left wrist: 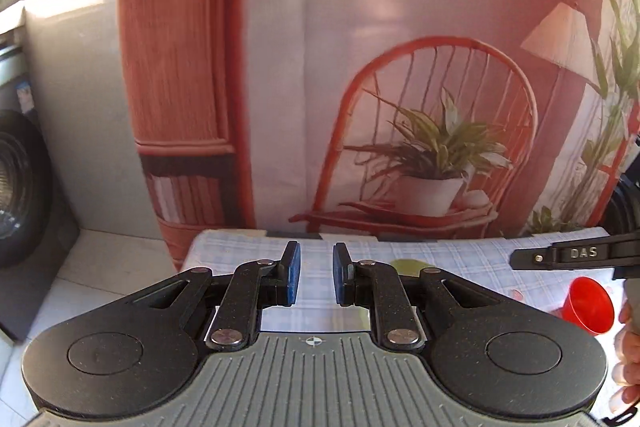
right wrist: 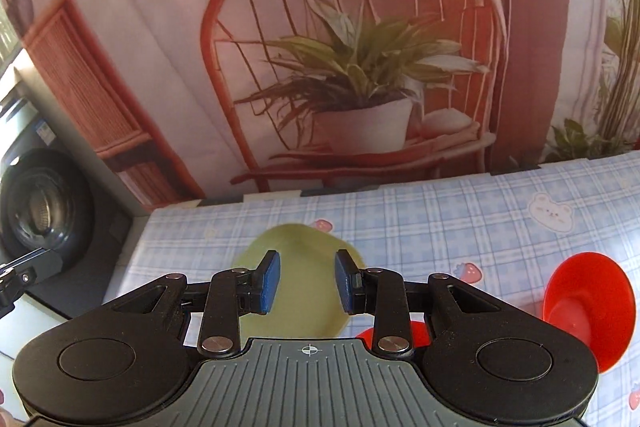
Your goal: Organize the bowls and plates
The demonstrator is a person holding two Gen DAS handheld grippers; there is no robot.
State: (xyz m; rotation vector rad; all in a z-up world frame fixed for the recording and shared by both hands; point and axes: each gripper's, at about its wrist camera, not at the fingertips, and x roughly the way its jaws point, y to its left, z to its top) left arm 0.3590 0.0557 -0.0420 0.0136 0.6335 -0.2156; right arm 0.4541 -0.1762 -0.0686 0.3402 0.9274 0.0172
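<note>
Hovering above the checked tablecloth (right wrist: 440,211), both grippers empty; judged step: approach, before any pickup. Right gripper (right wrist: 307,281) is over the pale green plate (right wrist: 298,247), which lies flat near the left-centre of the cloth; jaws parted, blue pads (right wrist: 269,281) clear of the plate, nothing between them. Left gripper (left wrist: 316,277) is also parted, somewhat narrower, nothing held; the green plate (left wrist: 404,267) shows just right of its right finger. Red bowl (right wrist: 588,307) is tipped on its side at the right, mouth toward the camera. A 2nd red piece (right wrist: 366,335) peeks out behind the right gripper's linkage; too hidden to identify. Next move likely calls for lowering the right gripper to the plate rim and pinching it, a thin edge lying flat on cloth, so slip is a risk.
</note>
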